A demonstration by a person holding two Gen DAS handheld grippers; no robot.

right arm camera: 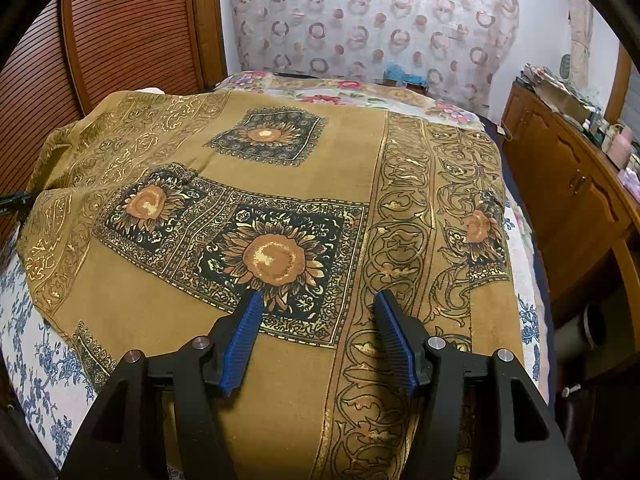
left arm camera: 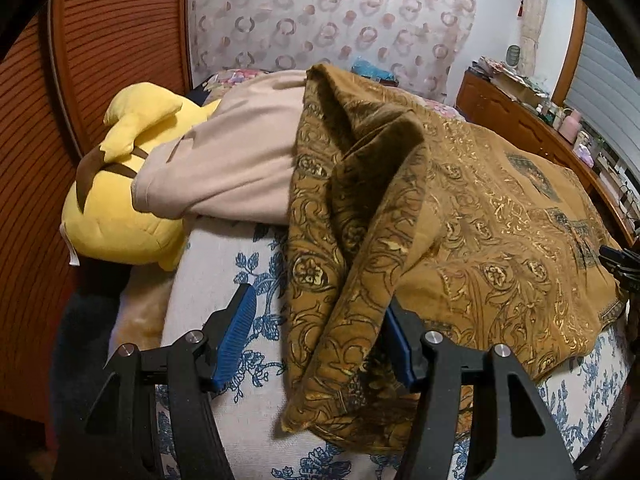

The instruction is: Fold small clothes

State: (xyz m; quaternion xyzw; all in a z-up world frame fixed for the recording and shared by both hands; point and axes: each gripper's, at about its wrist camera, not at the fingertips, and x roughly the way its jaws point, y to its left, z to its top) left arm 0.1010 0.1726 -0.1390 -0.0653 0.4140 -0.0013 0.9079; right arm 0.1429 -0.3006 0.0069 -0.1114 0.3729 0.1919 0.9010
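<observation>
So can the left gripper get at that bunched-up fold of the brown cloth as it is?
Probably yes: the left gripper is open and the fold already lies between its fingers, nothing in the way.

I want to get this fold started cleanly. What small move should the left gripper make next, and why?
Probably ease the left gripper forward and close on the bunched edge of the brown cloth. That fold already lies between its open fingers, unpinched, while the rest of the cloth lies spread over the bed under the open right gripper.
</observation>
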